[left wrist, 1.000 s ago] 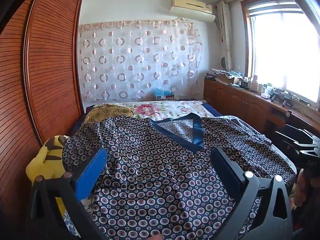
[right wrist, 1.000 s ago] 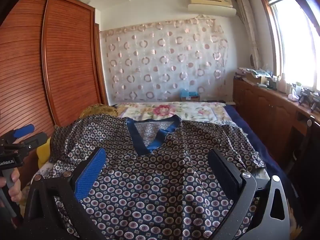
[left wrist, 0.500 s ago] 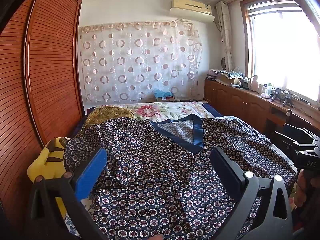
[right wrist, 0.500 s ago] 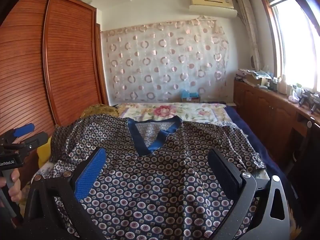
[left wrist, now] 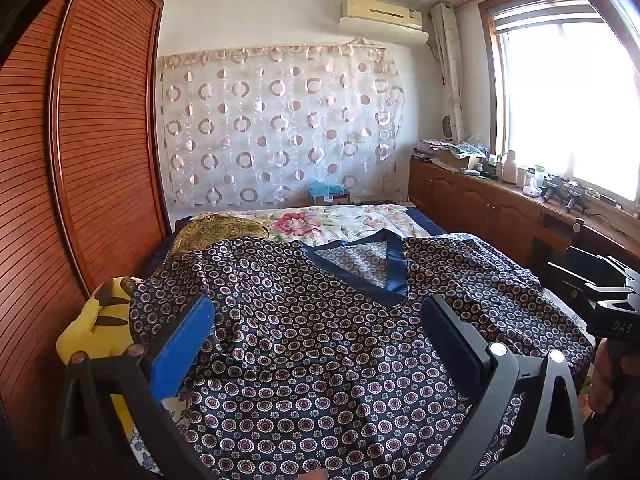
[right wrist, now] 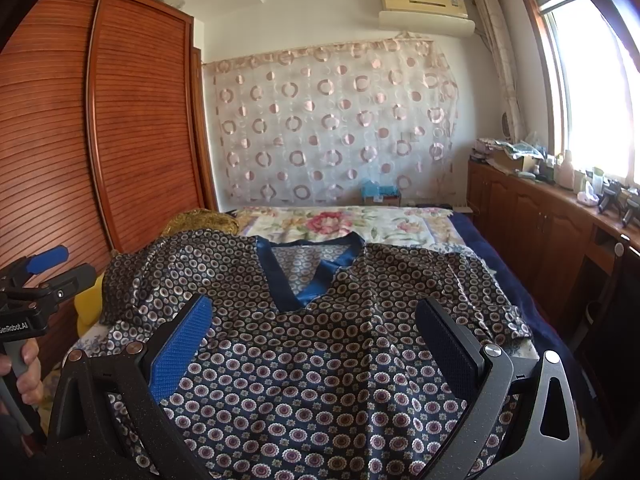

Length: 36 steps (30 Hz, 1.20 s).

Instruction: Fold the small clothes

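A dark blue patterned top (left wrist: pixel 320 340) (right wrist: pixel 320 360) with a plain blue V-neck band (left wrist: pixel 372 276) (right wrist: pixel 296 276) lies spread flat on the bed, neck pointing away from me. My left gripper (left wrist: pixel 316 328) hovers open above the shirt's lower left part, nothing between its fingers. My right gripper (right wrist: pixel 316 328) hovers open above the lower middle, also with nothing in it. Each gripper shows at the edge of the other's view: the right gripper (left wrist: pixel 608 304) held in a hand, the left gripper (right wrist: pixel 36 284) likewise.
A yellow plush toy (left wrist: pixel 92 332) sits at the bed's left edge by the slatted wooden wardrobe (left wrist: pixel 80 160). A gold cushion (left wrist: pixel 220 232) and floral bedspread (left wrist: pixel 344 220) lie beyond the shirt. Wooden cabinets (left wrist: pixel 480 208) with clutter run along the right under the window.
Both views have tilted and drifted only slightly; the shirt lies as before and both grippers stay open.
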Motion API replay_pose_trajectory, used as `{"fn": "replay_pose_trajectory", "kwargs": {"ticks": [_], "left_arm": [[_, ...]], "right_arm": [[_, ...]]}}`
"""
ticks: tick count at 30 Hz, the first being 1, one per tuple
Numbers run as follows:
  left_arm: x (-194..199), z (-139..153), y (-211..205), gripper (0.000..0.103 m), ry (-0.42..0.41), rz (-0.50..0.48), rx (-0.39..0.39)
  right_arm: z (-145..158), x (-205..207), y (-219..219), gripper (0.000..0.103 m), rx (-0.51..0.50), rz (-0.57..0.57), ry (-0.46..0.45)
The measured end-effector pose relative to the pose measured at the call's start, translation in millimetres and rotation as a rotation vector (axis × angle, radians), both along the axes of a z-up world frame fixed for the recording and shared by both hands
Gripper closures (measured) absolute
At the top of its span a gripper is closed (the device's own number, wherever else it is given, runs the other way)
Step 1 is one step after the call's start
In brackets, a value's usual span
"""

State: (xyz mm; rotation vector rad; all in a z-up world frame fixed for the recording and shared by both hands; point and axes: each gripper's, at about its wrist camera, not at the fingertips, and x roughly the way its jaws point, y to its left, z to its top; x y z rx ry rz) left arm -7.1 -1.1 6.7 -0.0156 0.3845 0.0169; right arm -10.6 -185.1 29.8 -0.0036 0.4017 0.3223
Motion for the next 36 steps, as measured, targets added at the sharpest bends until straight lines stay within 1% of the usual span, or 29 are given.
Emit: {"fn": "replay_pose_trajectory", "kwargs": {"ticks": [11,35,36], "left_arm": [[-3.0,5.6,-0.8,0.000,-0.009,0.001,0.007],[-4.4,5.3,-3.1,0.000,-0.013,0.002,0.010],[-4.4,5.3,-3.0,0.000,-0.013,0.001,0.010]], "right_arm": [[-0.1,1.6,0.7,0.000,0.001,0.000,0.000],[-0.3,1.9,2.8,0.000,-0.001,0.002,-0.002],[1.1,-3.5,1.3,0.000,0.000,0.003,-0.003]]}}
